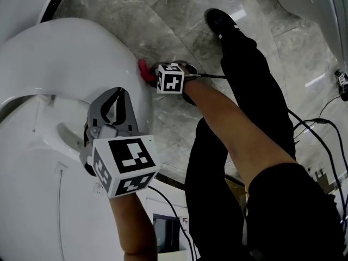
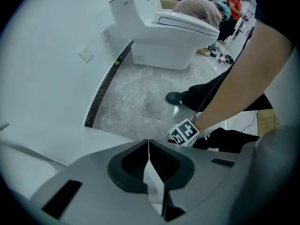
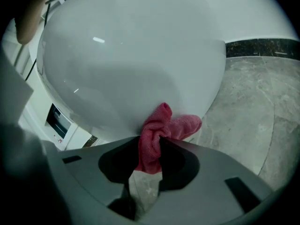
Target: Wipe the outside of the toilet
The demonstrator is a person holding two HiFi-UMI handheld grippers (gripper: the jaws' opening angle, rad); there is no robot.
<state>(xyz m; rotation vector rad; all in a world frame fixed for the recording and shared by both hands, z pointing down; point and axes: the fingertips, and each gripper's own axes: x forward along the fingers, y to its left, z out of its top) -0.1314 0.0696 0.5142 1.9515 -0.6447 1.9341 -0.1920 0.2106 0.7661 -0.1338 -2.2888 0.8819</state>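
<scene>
The head view shows one glossy white ceramic toilet (image 1: 65, 53) with a smooth rounded bowl, and two grey plastic grippers, each carrying one cube of black-and-white square markers; the left gripper (image 1: 118, 94) hangs over the top of the toilet, while the right gripper (image 1: 153, 74) sits low at the bowl's side with one small pink fuzzy cloth (image 1: 144, 69) against the ceramic; below lies a grey veined marble floor (image 1: 179, 15), with one black shoe (image 1: 220, 20) on it. In the left gripper view, the left gripper (image 2: 149, 146) has its two dark padded jaws pressed together on nothing; a second white toilet (image 2: 164, 32) stands well apart by the wall. In the right gripper view, the right gripper (image 3: 150, 149) is clenched on the cloth (image 3: 157, 135), whose bunched folds touch the lower curve of the toilet (image 3: 131, 55), above the floor (image 3: 253, 102).
</scene>
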